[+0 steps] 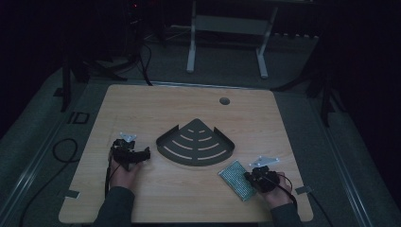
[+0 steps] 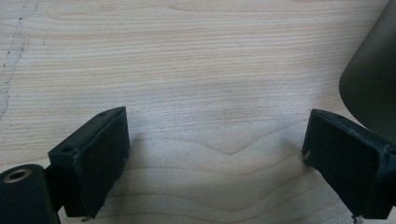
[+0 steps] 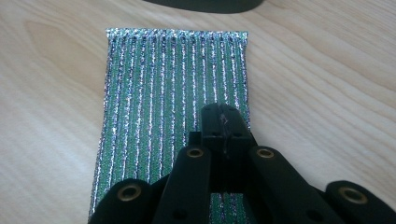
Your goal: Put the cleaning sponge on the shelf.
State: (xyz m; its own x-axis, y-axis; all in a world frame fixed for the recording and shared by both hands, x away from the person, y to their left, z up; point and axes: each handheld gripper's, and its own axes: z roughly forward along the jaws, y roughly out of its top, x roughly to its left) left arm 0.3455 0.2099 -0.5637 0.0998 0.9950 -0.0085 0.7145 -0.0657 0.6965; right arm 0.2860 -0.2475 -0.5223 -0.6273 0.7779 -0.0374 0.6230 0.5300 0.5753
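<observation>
A green, glittery ribbed scouring pad (image 1: 235, 178) (image 3: 173, 88) lies flat on the wooden table near the front right. My right gripper (image 1: 249, 177) (image 3: 222, 111) is shut, its joined tips resting over the pad's near half; I cannot tell whether they pinch any of it. A dark fan-shaped corner shelf (image 1: 166, 143) with curved slots sits in the middle of the table. My left gripper (image 1: 143, 153) (image 2: 215, 154) stands open just left of the shelf, with bare wood between its jaws. The shelf's rounded edge (image 2: 373, 79) shows at the right of the left gripper view.
The table (image 1: 142, 109) has a round cable hole (image 1: 224, 100) near its back edge. Tape strips mark the front corners (image 1: 71, 193) (image 1: 302, 190). A white stand (image 1: 227, 28) is on the floor beyond the table, and cables lie at the left (image 1: 61, 149).
</observation>
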